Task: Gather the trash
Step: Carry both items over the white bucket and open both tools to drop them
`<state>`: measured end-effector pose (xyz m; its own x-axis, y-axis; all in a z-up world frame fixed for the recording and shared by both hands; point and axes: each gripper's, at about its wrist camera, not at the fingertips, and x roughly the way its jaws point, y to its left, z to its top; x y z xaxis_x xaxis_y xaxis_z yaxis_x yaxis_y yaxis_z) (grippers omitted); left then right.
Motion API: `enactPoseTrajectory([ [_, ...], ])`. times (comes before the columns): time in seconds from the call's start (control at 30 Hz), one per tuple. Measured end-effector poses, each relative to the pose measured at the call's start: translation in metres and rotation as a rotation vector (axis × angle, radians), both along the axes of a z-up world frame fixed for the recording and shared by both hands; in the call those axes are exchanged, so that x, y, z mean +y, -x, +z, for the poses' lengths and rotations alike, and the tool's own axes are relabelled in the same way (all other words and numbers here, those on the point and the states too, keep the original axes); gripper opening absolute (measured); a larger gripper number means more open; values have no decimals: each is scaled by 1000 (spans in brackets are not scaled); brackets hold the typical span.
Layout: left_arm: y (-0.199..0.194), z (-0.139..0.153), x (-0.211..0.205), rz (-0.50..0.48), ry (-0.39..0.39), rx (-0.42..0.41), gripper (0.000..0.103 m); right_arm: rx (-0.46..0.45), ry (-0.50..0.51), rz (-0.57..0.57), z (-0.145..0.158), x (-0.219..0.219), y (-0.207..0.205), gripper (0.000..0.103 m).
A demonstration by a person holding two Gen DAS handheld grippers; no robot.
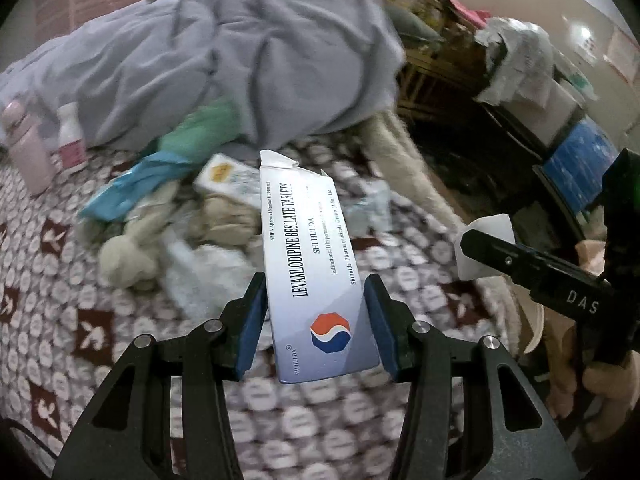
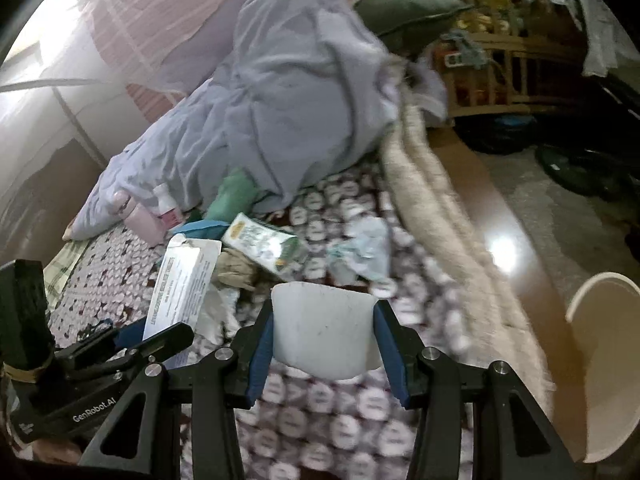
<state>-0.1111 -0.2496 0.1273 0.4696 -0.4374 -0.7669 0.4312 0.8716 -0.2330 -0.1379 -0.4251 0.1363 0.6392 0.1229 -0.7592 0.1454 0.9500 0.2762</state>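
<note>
Nearest the lens in the left wrist view, the left gripper (image 1: 316, 312) clamps its blue pads on the lower end of a long white-and-lilac cardboard tablet box (image 1: 308, 256), whose long axis runs up the frame away from the fingers, its torn flap at the far end. In the right wrist view the right gripper (image 2: 324, 328) is closed on a squat white translucent plastic cup (image 2: 324, 328), pads on its two sides, the rim facing away. Both pieces of trash are thus lifted clear of the brown-and-white patterned bedspread (image 2: 320, 420). What the next move seems to turn on is the cream round plastic bin (image 2: 600, 360) standing on the floor at the lower right of the right wrist view, beyond the beige fringed bed edge (image 2: 440, 208): it lies to the right of both grippers, and the right hand with the cup looks the nearer. I cannot tell what the bin holds, since only its pale inner wall shows. Farther up the bed more litter remains: a green-and-white printed carton (image 2: 264, 248), crumpled white tissue (image 2: 368, 248), a blue plastic wrapper (image 1: 132, 188) and beige wadded paper (image 1: 132, 256). Beyond lie two pink bottles (image 1: 28, 148) and a rumpled grey-lilac quilt (image 1: 224, 60).
</note>
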Motion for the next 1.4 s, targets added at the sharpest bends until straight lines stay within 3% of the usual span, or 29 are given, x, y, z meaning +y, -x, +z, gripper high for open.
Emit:
enactPoseTrajectory([
  [0.6, 29, 2, -139, -248, -19, -1, 47, -8, 52, -241, 10, -111, 77, 47],
  [1.2, 52, -23, -280, -518, 16, 114, 48, 85, 16, -533, -28, -229, 144, 47],
  [1.4, 54, -33, -309, -562, 51, 152, 49, 78, -7, -623, -32, -250, 152, 57],
])
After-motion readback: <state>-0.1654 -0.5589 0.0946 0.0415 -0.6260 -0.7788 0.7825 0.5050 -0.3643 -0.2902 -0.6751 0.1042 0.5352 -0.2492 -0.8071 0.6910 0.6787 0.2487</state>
